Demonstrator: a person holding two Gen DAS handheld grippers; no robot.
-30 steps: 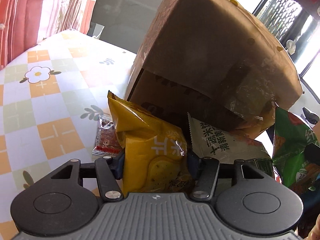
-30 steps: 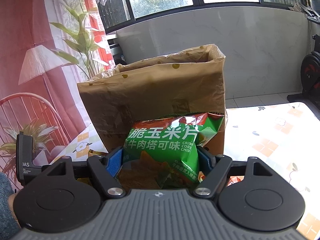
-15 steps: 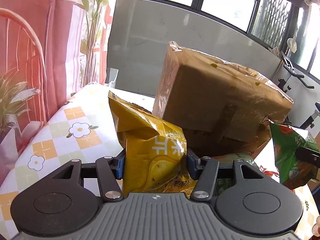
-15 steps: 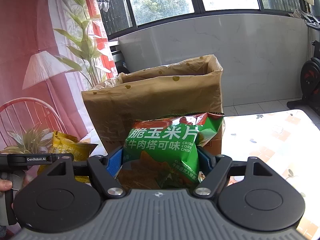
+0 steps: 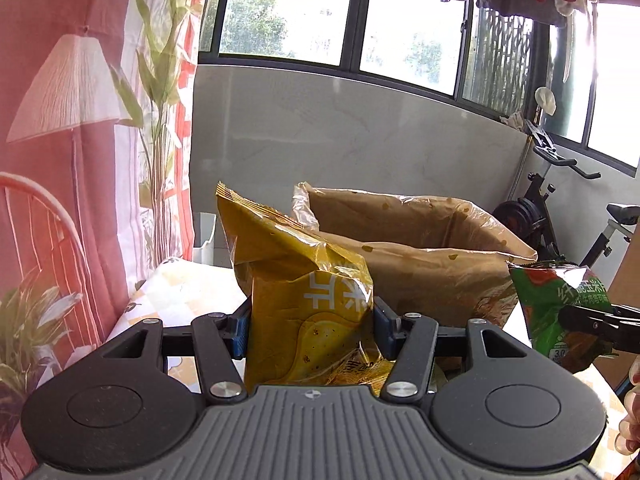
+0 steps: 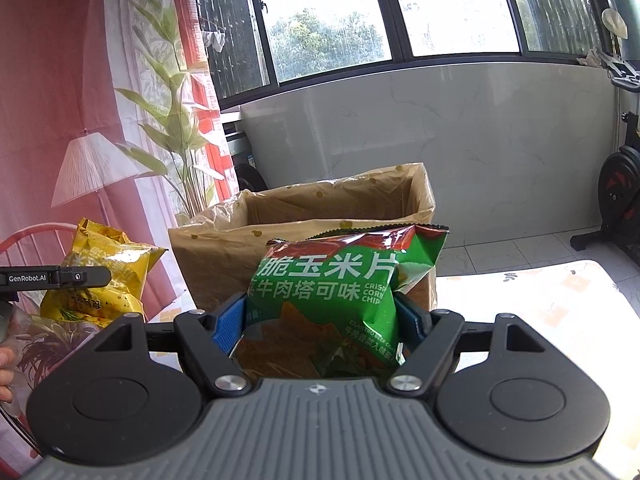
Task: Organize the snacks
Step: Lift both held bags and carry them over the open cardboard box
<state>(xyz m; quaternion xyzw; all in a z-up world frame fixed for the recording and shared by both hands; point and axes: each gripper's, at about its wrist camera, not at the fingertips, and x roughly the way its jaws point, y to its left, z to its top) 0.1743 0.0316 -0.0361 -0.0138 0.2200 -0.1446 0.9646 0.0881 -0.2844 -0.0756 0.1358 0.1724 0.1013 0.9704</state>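
My left gripper (image 5: pixel 310 326) is shut on a yellow chip bag (image 5: pixel 304 292) and holds it up in front of the open brown paper bag (image 5: pixel 420 256). My right gripper (image 6: pixel 322 322) is shut on a green corn chip bag (image 6: pixel 340 280), raised just before the same brown paper bag (image 6: pixel 304 220). The green bag also shows at the right of the left wrist view (image 5: pixel 560 312). The yellow bag shows at the left of the right wrist view (image 6: pixel 100 276). Both bags are near the height of the paper bag's open rim.
The paper bag stands on a table with a floral checked cloth (image 6: pixel 560 304). A red curtain with a lamp print (image 5: pixel 60 140) hangs at the left. An exercise bike (image 5: pixel 560 200) stands behind at the right, below the windows.
Both grippers have risen with their bags from table level to about the paper bag's rim. The bag's opening has come into view. The snacks on the table have dropped out of sight.
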